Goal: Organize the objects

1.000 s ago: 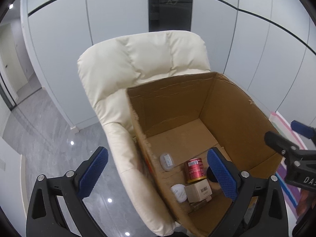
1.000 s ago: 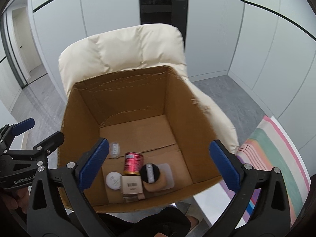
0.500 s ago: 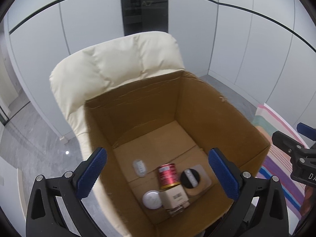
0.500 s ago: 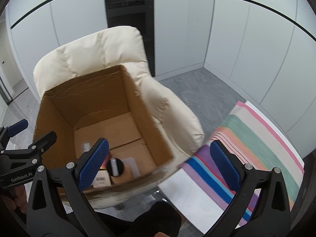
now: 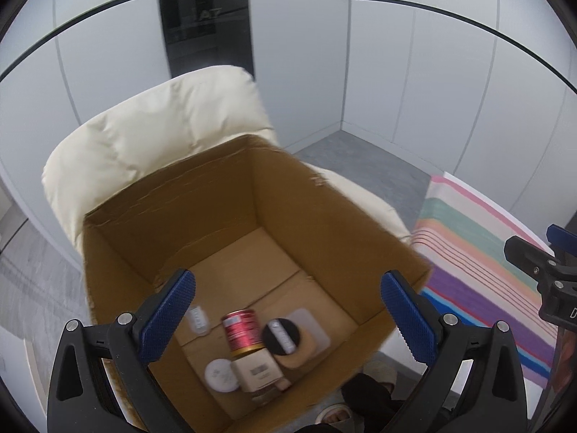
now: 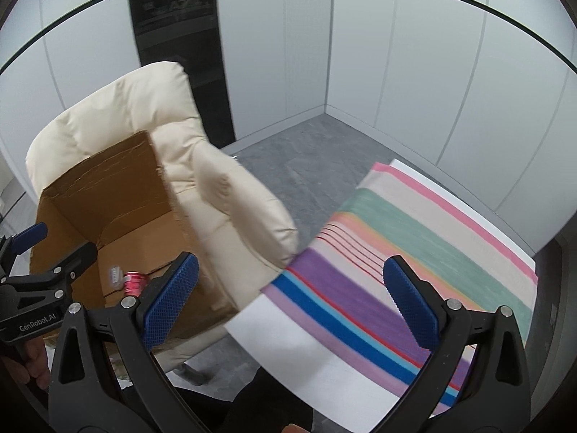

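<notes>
An open cardboard box (image 5: 151, 216) sits on a cream armchair (image 5: 151, 130). Inside lie a red can (image 5: 242, 332), a black-lidded jar (image 5: 279, 339) on a frosted lid, a beige carton (image 5: 258, 371), a white round lid (image 5: 220, 375) and a small white packet (image 5: 199, 319). My left gripper (image 5: 288, 310) is open and empty above the box. My right gripper (image 6: 290, 301) is open and empty, over the gap between the chair (image 6: 223, 195) and a striped cloth (image 6: 414, 252). The box (image 6: 101, 195) and the can (image 6: 132, 283) show at the left of the right wrist view.
The striped cloth (image 5: 476, 259) covers a white table to the right of the chair. Grey floor (image 6: 299, 151) and white wall panels lie behind. A dark column (image 5: 205, 18) stands behind the chair. The person's feet (image 5: 375, 375) are below the box.
Both grippers have swung to the right. The left now looks straight down into the box; the right has left the box and looks at the striped cloth. Both stayed open.
</notes>
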The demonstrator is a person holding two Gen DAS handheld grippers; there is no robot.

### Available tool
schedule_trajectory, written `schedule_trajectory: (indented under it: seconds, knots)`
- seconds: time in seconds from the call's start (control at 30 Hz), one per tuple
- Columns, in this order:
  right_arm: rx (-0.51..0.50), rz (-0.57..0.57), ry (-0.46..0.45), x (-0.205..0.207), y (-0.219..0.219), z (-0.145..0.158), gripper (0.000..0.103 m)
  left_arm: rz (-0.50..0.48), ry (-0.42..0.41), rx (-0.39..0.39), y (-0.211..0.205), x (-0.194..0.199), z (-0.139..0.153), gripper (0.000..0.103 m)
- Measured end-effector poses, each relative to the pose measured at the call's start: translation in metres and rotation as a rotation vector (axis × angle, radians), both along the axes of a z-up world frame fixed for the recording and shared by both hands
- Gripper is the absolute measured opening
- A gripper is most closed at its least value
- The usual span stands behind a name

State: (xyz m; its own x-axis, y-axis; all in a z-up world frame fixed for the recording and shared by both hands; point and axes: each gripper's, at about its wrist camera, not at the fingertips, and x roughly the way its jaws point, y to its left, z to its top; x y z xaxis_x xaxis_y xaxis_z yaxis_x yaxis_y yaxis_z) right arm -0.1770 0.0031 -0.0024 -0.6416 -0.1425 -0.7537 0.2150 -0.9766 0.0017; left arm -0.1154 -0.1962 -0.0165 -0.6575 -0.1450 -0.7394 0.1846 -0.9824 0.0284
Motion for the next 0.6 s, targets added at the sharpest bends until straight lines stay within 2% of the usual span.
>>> schedule_trajectory:
  seconds: [0.6]
  knots:
    - [0.005, -0.164, -0.011, 0.009, 0.096, -0.003, 0.103, -0.152, 0.002, 0.017, 0.090, -0.027, 0.002, 0.103]
